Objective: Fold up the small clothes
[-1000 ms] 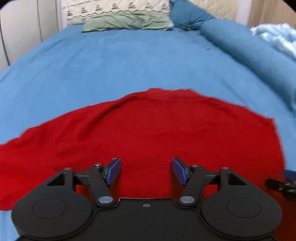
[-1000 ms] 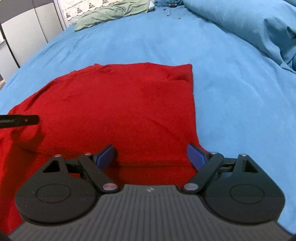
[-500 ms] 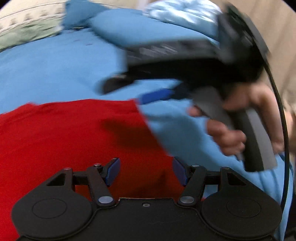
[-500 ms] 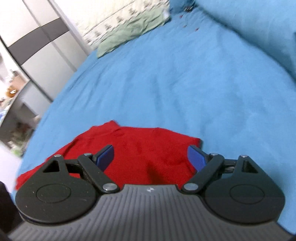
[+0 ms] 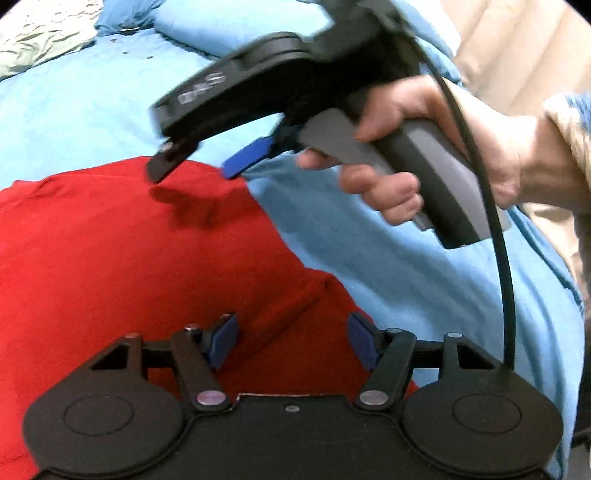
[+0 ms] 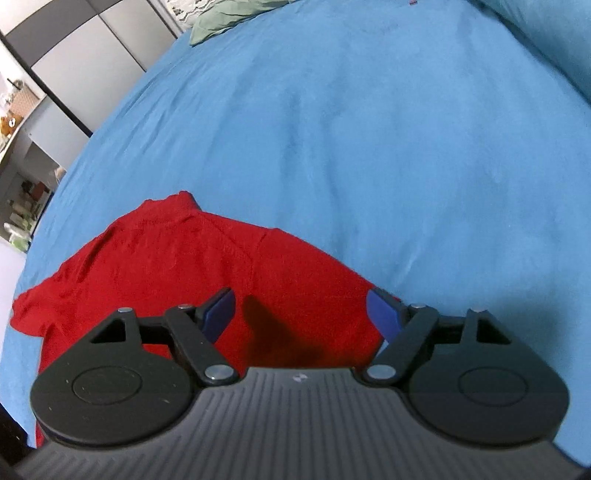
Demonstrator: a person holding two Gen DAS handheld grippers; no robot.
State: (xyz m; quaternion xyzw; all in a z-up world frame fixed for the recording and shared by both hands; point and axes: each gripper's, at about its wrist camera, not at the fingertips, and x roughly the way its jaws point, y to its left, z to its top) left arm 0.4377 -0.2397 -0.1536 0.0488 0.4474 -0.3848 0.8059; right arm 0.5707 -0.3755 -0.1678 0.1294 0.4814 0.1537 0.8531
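- Lying flat on the blue bed [image 6: 369,129], the red garment [image 5: 110,258] filled the near left of both views.
- The left claw [image 5: 291,341] stood wide, its blue fingers [image 5: 221,338] over the garment's right edge, gripping nothing.
- The right claw [image 6: 303,312] was likewise wide and empty above the cloth's corner.
- In the left wrist view, the right hand [image 5: 424,147] held that claw just over the garment's far corner, casting a shadow.
- A green pillow [image 6: 229,14] lay at the bed's head.
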